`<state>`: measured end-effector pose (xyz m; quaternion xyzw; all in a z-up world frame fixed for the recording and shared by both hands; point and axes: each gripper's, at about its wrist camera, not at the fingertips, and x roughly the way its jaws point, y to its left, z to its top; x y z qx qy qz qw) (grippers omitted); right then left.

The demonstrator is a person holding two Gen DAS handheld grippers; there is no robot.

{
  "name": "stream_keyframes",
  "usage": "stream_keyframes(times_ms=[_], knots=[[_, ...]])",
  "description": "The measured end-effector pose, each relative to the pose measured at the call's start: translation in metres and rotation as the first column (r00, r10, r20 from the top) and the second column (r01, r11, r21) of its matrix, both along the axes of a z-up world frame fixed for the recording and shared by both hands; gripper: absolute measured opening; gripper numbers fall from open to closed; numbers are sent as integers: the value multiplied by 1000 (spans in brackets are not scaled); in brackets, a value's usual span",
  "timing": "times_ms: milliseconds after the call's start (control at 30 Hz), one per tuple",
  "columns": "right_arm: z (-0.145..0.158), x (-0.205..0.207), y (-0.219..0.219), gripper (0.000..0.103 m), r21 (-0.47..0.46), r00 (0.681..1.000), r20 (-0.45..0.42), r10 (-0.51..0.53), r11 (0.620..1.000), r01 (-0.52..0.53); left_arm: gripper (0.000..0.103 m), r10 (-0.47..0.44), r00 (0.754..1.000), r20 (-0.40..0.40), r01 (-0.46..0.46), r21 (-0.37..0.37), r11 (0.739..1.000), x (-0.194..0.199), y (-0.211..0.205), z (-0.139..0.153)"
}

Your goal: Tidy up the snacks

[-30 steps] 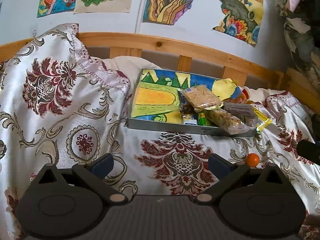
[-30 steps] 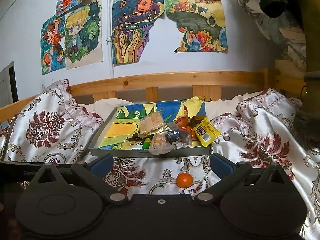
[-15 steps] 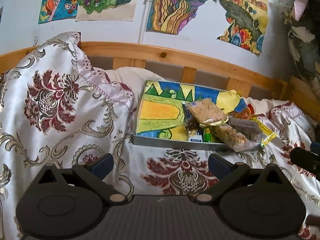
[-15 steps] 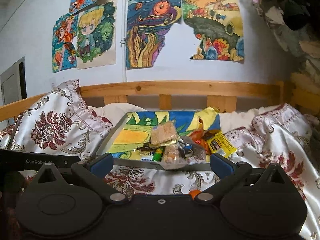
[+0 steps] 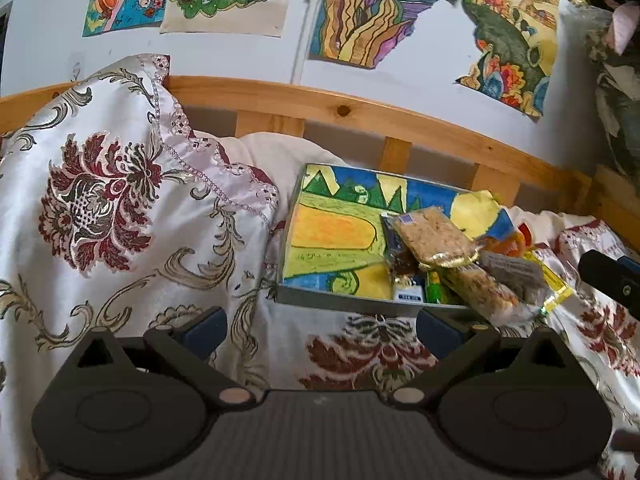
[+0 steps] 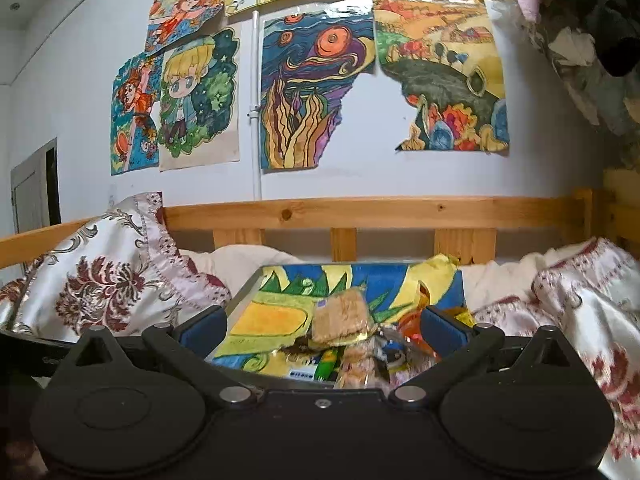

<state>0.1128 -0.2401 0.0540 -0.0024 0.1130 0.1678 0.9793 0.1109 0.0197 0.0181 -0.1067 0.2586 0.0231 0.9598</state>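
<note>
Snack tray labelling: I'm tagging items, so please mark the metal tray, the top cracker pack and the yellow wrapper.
metal tray (image 5: pixel 320 300), left wrist view, on its grey front wall.
cracker pack (image 5: pixel 436 236), left wrist view, middle of the clear pack.
yellow wrapper (image 5: pixel 554 286), left wrist view, on its lower end.

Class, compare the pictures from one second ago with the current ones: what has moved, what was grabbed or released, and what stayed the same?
Both tools moved toward the tray, which now looks closer. The small orange ball seen on the bedspread earlier has dropped out of view below both cameras. Nothing was taken hold of or let go: the left tool and right tool remain open and empty. The snacks lie piled as before.
</note>
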Motion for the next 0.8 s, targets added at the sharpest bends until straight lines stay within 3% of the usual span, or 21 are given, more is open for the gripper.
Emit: stream_keyframes(times_ms=[567, 800], knots=[[-20, 24, -11, 102, 97, 998, 10, -67, 993, 66, 102, 0, 1000, 19, 0, 22, 1000, 29, -16, -6], [-32, 51, -20, 102, 181, 999, 34, -10, 984, 4, 102, 17, 996, 90, -19, 20, 1000, 61, -25, 3]])
